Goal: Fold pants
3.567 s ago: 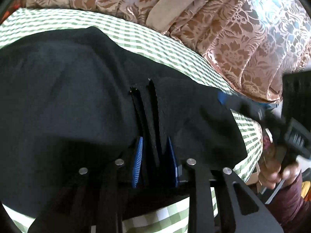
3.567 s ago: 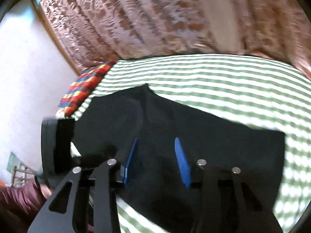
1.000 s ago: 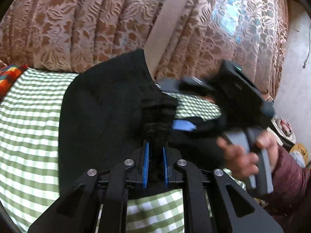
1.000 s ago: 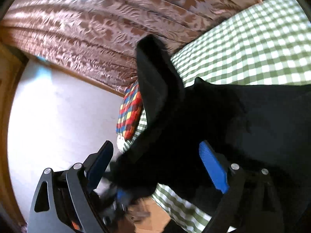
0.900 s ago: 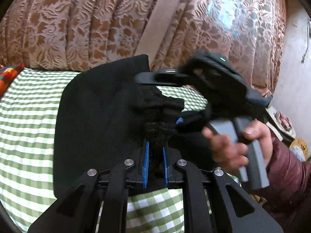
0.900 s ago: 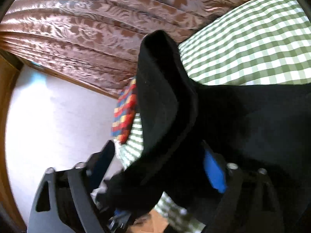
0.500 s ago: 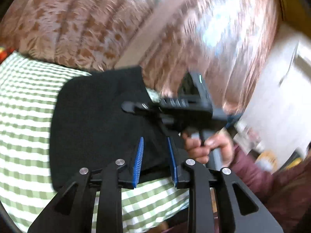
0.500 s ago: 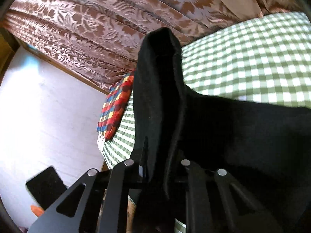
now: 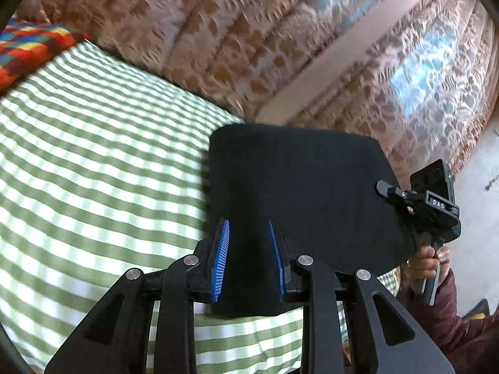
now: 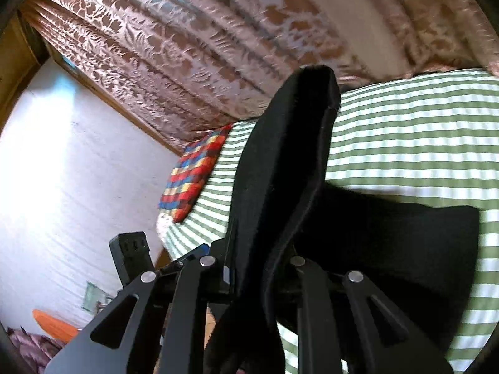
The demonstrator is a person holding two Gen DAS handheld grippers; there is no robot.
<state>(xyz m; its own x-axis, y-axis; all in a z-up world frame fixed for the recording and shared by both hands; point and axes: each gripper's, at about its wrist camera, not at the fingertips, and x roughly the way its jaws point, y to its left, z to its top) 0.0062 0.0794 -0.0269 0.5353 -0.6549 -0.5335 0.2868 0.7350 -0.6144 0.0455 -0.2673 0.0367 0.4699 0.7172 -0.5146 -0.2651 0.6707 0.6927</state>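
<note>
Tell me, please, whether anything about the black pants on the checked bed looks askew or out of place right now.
Yes: a flap of the black pants stands up off the checked bed, pinched in the right gripper, while the rest lies flat. The left gripper is open above the fabric.

Left hand-held gripper [image 9: 249, 257] jaws parted – right hand-held gripper [image 10: 262, 268] clamped.

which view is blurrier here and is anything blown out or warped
Left wrist: curtain and checked bedsheet smeared by motion, black pants crisper; fisheye bends the edges. Right wrist: sharper overall, white wall blown out, pants a featureless dark mass.
</note>
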